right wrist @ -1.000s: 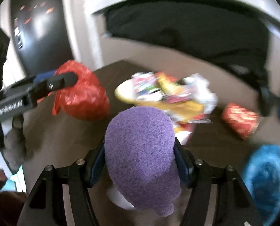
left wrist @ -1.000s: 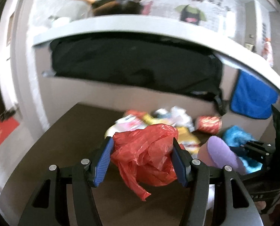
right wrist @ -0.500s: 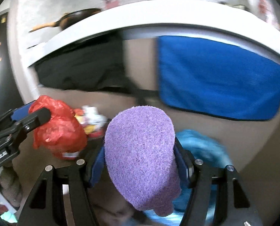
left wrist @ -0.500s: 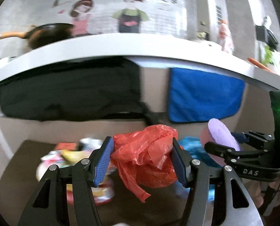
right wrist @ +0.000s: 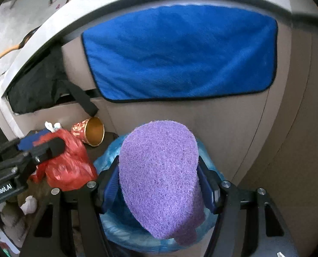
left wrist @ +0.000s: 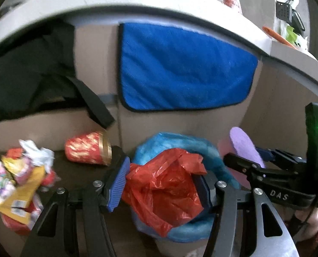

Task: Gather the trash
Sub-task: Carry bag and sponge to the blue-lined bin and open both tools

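A crumpled red bag is pinched between the left gripper jaws, hanging over a bin lined in blue film. It looks light, thin and slippery, best held by a bunched fold. A purple sponge, soft and springy, is squeezed across its width in the right gripper above the same bin. The left view alone shows the wrapper pile on the tabletop; the right view shows the red cup mouth's gold inside.
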`<state>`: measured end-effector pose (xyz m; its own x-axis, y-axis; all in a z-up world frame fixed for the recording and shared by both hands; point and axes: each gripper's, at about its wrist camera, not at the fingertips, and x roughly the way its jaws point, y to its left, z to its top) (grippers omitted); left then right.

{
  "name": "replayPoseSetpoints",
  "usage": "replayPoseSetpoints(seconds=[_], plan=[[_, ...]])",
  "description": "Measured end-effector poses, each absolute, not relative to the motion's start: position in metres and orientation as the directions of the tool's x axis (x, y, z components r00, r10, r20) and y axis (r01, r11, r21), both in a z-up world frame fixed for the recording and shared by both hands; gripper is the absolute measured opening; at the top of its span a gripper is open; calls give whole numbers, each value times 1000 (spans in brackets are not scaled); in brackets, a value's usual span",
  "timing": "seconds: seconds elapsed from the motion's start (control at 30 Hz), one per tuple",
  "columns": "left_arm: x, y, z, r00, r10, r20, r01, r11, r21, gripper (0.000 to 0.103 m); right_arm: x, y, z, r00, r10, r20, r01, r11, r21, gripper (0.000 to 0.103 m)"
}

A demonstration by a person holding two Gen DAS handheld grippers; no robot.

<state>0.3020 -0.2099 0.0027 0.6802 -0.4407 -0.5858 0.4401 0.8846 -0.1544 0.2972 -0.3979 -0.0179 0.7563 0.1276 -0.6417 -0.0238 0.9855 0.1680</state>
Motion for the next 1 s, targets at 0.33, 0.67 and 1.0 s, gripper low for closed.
replayPoseSetpoints(seconds=[0.33,0.67,1.0], plan=[[329,-217,-37,605,-469,-644,465,864,-193,57,307,-405,-38,763,134,-633,-21,983,182,62],[351,-215,-46,580,-502,-642,469,850,-241,57,319,-416,-53,750,167,-640,-18,973,232,62],[370,-191,-35,521,-632,-573,450,774,-445,72,314,-421,-52,765,203,-611,-37,961,274,76]])
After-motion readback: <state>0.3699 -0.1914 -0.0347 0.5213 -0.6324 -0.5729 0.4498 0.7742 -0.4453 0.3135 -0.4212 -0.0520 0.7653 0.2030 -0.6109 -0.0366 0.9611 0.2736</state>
